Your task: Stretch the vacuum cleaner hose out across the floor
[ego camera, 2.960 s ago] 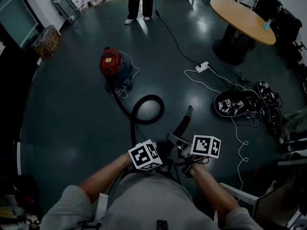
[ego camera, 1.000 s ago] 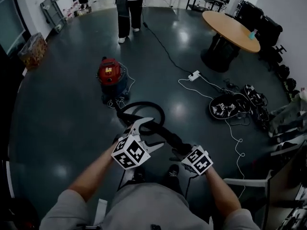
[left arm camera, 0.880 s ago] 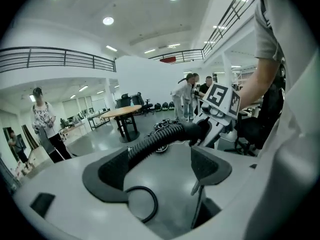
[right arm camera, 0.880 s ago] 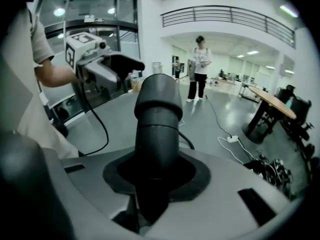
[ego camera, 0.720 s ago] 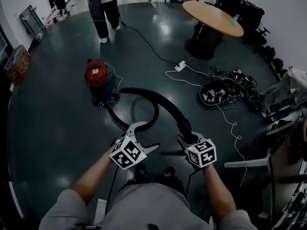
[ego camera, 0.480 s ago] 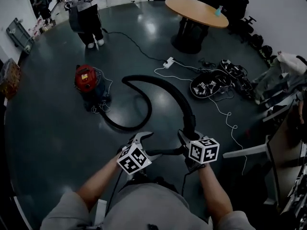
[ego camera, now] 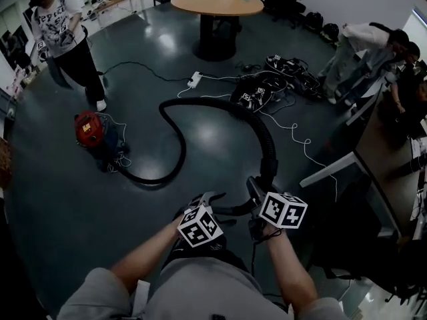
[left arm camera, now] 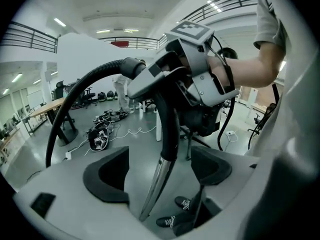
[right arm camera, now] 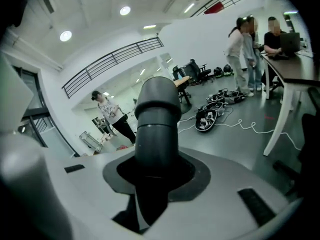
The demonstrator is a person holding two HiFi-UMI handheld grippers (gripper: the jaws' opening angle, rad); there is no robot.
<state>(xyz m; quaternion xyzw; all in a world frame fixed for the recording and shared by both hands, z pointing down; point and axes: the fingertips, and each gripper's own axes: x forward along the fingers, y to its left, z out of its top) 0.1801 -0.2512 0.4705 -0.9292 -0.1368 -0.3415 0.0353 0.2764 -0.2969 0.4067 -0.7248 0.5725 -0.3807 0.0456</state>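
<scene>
The right gripper [right arm camera: 157, 171] is clamping its jaws tight on the hose [right arm camera: 156, 119]. It's gripping the smooth grey cuff, which is filling the whole gap and standing straight up out of the jaws. The left gripper [left arm camera: 159, 170] is gaping wide. The wand [left arm camera: 155, 189], black sleeve above and bare metal below, is slanting down between its jaws with clear space on both sides, so nothing is being gripped there.

From the head view, the hose is climbing away from the right jaws and arching over to the left. It's then dropping into one big curve on the floor [ego camera: 53, 199] and running into the red vacuum cleaner [ego camera: 90, 131], well out ahead and left of the left jaws.

Only the left gripper view is catching the person's shoes [left arm camera: 175, 219], directly beneath the jaws. Only the right gripper view is showing the balcony railing [right arm camera: 115, 59] high above them.

The floor is dark and glossy, throwing back the ceiling lights. Beyond the hose arch, ahead of the right jaws, a pile of black gear [ego camera: 257, 92] is lying among white cables. A power strip [ego camera: 195, 80] is sitting just left of it, and a round wooden worktop [ego camera: 213, 2] is standing further out. A person [ego camera: 67, 45] is standing past the vacuum cleaner, and more people [ego camera: 363, 45] are gathering far right of the right jaws.
</scene>
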